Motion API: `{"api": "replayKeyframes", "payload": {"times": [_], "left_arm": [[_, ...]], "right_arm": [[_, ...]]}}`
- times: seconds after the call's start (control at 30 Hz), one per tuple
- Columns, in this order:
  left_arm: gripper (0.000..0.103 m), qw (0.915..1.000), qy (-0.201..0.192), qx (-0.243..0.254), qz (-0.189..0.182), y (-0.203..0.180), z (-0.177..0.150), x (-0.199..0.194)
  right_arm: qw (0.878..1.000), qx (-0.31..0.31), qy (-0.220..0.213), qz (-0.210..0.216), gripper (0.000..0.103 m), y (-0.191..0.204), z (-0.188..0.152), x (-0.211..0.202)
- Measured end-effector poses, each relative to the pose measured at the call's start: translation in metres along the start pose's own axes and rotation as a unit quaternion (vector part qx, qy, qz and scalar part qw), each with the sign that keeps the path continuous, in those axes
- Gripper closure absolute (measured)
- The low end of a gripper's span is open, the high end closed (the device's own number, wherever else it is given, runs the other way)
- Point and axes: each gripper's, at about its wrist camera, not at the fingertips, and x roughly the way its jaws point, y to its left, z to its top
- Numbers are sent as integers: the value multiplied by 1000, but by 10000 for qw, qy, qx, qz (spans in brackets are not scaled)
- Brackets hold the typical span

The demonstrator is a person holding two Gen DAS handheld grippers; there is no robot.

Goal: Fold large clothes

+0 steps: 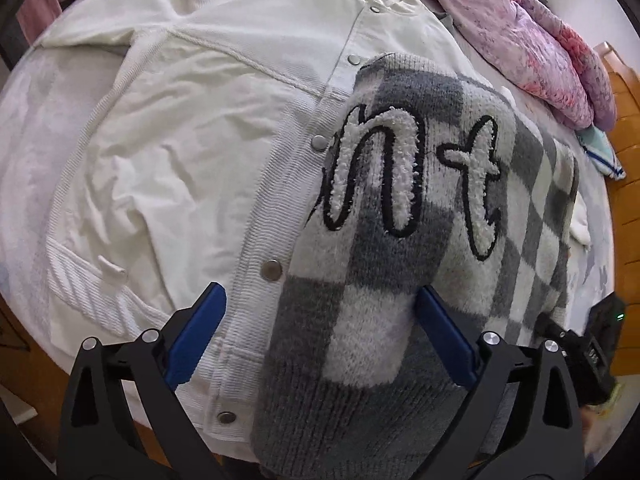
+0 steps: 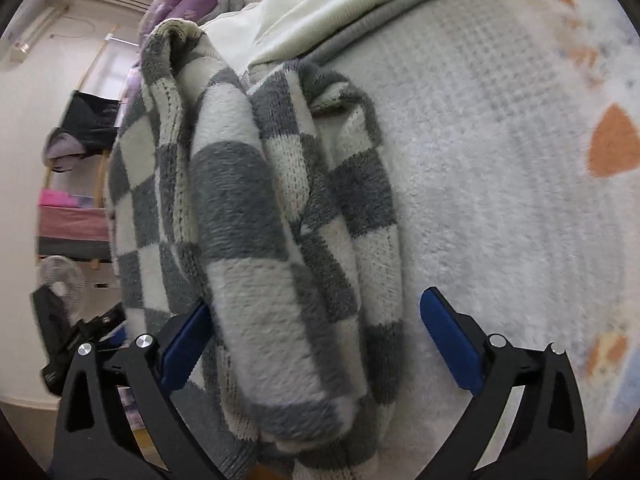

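Bed (image 1: pixel 24 128) covered with a pale fleecy blanket (image 2: pixel 500 200), soft and pilled, marked with orange patches at the right side in the right wrist view

On top, spread flat, a cream white jacket (image 1: pixel 180 128) of smooth woven cloth, lightly creased, with ribbed knit placket and hem, corded seams and round metal snap buttons (image 1: pixel 319 142) in a row down the front

Over its right half, a grey and white checked sweater (image 1: pixel 400 280), thick fuzzy knit in large squares, with a darker grey ribbed hem near the camera; in the right wrist view bunched into long rolled folds (image 2: pixel 256 240) on the blanket

On the sweater front, white bouclé script letters (image 1: pixel 408 176) with black outline, readable as "nt"; other letters hidden under the fold

Behind, a crumpled pink and lilac quilt (image 1: pixel 532 48), puffy, with flower print

Left gripper (image 1: pixel 320 320): black frame, blue flat fingers (image 1: pixel 200 336) spread wide, one at each side of the sweater hem, gripping nothing

Right gripper (image 2: pixel 316 340): same build, blue fingers (image 2: pixel 448 344) wide apart, astride the rolled folds, left finger touching the knit, not pinching
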Motion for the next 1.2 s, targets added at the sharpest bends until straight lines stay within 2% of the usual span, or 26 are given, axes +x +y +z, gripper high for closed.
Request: {"api": "replayKeyframes", "payload": {"times": [0.03,0.13,0.17,0.23,0.27,0.47,0.6,0.67,0.73,0.77,0.8,0.87,1.03,1.07,1.1,1.13,1.17,1.2], "left_arm": [[7,10000,-41,-56,-66,1,1,-1],[7,9989,-112,-315,-337,6,7,-4],[7,9980,-73,-446,-437,9,10,-2],[7,9980,-17,-481,-401,10,14,4],[7,9983,-6,-446,-379,8,15,7],[7,9958,57,-733,-552,8,12,19],[6,9950,17,-770,-632,8,9,25],[6,9943,38,-824,-669,6,9,27],[6,9909,116,-998,-901,7,6,29],[8,9885,160,-1059,-1067,7,3,31],[8,9889,125,-1028,-1069,7,0,30],[8,9896,126,-924,-1100,4,-2,31],[4,9865,261,-1012,-1260,4,3,46],[6,9879,229,-943,-1212,3,5,46],[16,9902,134,-805,-1132,-1,5,41],[20,9935,35,-586,-970,-8,5,34],[29,9965,-100,-355,-756,-16,2,24],[37,9965,-144,-349,-740,-17,1,19]], "right_arm": [[9996,24,100,277,8,-5,2,3],[9986,-117,218,462,8,-7,8,7],[9986,-275,199,394,8,-2,10,4],[9982,-578,189,11,11,15,10,0],[9977,-649,184,-78,17,23,11,-3],[9938,-943,481,-338,18,49,15,6],[9982,-319,512,-59,14,33,30,25],[9985,-241,495,-67,14,33,33,25],[9989,-183,431,-92,22,35,33,22],[9990,-223,377,-110,31,38,32,18],[9990,-255,351,-127,38,46,26,19],[9988,-343,307,-166,43,53,22,14],[9989,-204,395,-118,42,41,25,21],[9987,-259,386,-205,44,45,25,20],[9983,-327,376,-309,47,48,25,16],[9973,-454,350,-459,49,58,24,13],[9969,-500,323,-520,51,70,20,11],[9961,-565,278,-614,52,80,19,5]]}}
